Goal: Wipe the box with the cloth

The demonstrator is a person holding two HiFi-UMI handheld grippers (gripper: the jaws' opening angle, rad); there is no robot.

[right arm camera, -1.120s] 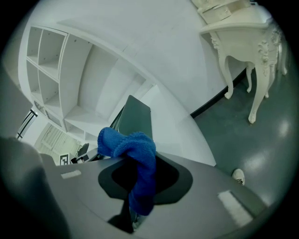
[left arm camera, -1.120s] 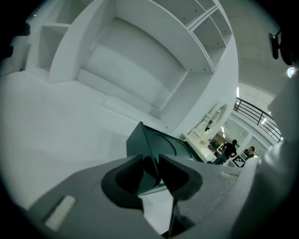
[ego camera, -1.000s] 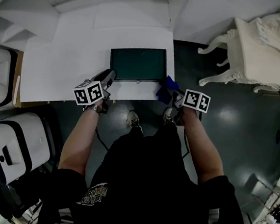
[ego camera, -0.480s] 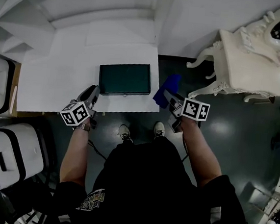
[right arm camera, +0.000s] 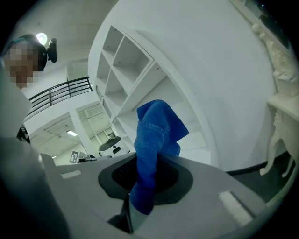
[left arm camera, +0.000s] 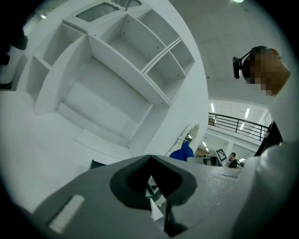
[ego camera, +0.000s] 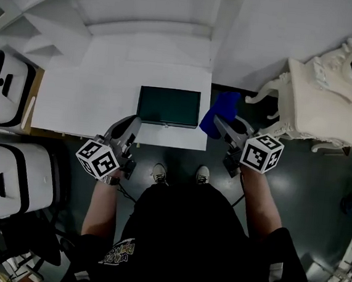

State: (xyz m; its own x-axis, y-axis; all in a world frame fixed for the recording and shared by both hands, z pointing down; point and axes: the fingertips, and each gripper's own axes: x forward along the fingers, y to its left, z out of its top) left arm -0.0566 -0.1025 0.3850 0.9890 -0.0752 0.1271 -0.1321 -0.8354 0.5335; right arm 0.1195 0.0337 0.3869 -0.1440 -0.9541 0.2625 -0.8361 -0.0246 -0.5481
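Note:
A flat dark green box (ego camera: 168, 106) lies on the white table (ego camera: 81, 97), near its front right corner. My right gripper (ego camera: 218, 123) hovers just right of the box, past the table's right edge, shut on a blue cloth (ego camera: 220, 109). In the right gripper view the cloth (right arm camera: 156, 140) stands up out of the closed jaws, tilted up toward the white shelves. My left gripper (ego camera: 132, 124) sits at the table's front edge, below the box's left corner, shut and holding nothing. The left gripper view shows the gripper (left arm camera: 152, 161) pointing upward, with a box corner (left arm camera: 96, 164) and the cloth (left arm camera: 182, 151) beyond it.
An ornate white side table (ego camera: 327, 83) stands at the right on the dark floor (ego camera: 319, 200). Two white cases (ego camera: 7, 90) (ego camera: 11, 177) sit at the left. White shelving (left arm camera: 121, 60) rises behind the table. The person's shoes (ego camera: 160, 172) are under the front edge.
Both grippers have come away from the box's front corners. The right one has lifted the cloth up beside the box's right edge; the left has drawn back toward the table's front edge.

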